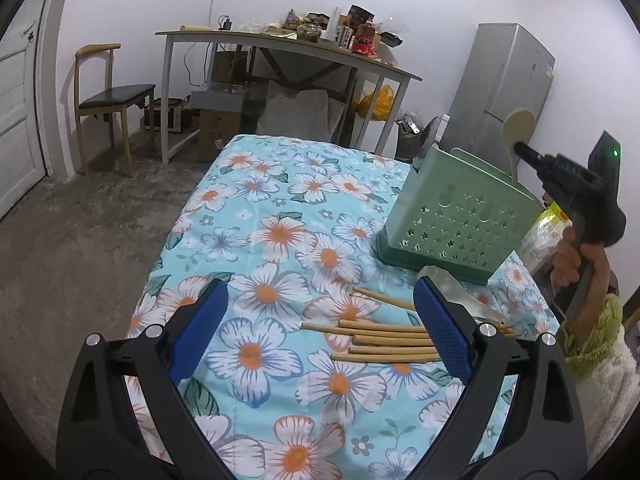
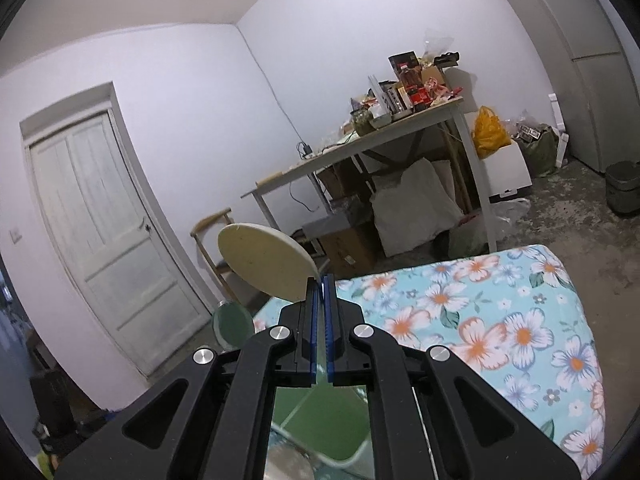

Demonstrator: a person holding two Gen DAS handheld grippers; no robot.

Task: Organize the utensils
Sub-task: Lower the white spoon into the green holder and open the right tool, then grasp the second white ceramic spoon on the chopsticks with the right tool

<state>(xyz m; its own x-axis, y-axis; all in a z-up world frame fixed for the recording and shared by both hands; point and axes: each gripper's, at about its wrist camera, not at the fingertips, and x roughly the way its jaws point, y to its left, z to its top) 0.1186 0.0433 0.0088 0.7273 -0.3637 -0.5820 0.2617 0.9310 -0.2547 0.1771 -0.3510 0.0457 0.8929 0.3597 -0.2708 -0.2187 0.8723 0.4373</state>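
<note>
Several bamboo chopsticks (image 1: 384, 336) lie loose on the flowered cloth (image 1: 260, 208), partly behind my left gripper's right finger. My left gripper (image 1: 320, 286) hangs open just above the cloth, with nothing between its blue pads. A green perforated utensil holder (image 1: 452, 220) stands at the right. Above its far side my right gripper (image 1: 520, 148) is shut on a cream rice paddle (image 1: 519, 126), gripped just below the round head. In the right wrist view the paddle (image 2: 264, 260) sticks out past the shut gripper (image 2: 322, 280), and the holder (image 2: 320, 420) lies below.
A clear plastic piece (image 1: 452, 288) lies beside the holder. A person's hand in a green cuff (image 1: 576, 264) holds the right gripper. Beyond the cloth are a cluttered desk (image 1: 280, 40), a chair (image 1: 112, 96), a fridge (image 1: 508, 92) and a door (image 2: 108, 232).
</note>
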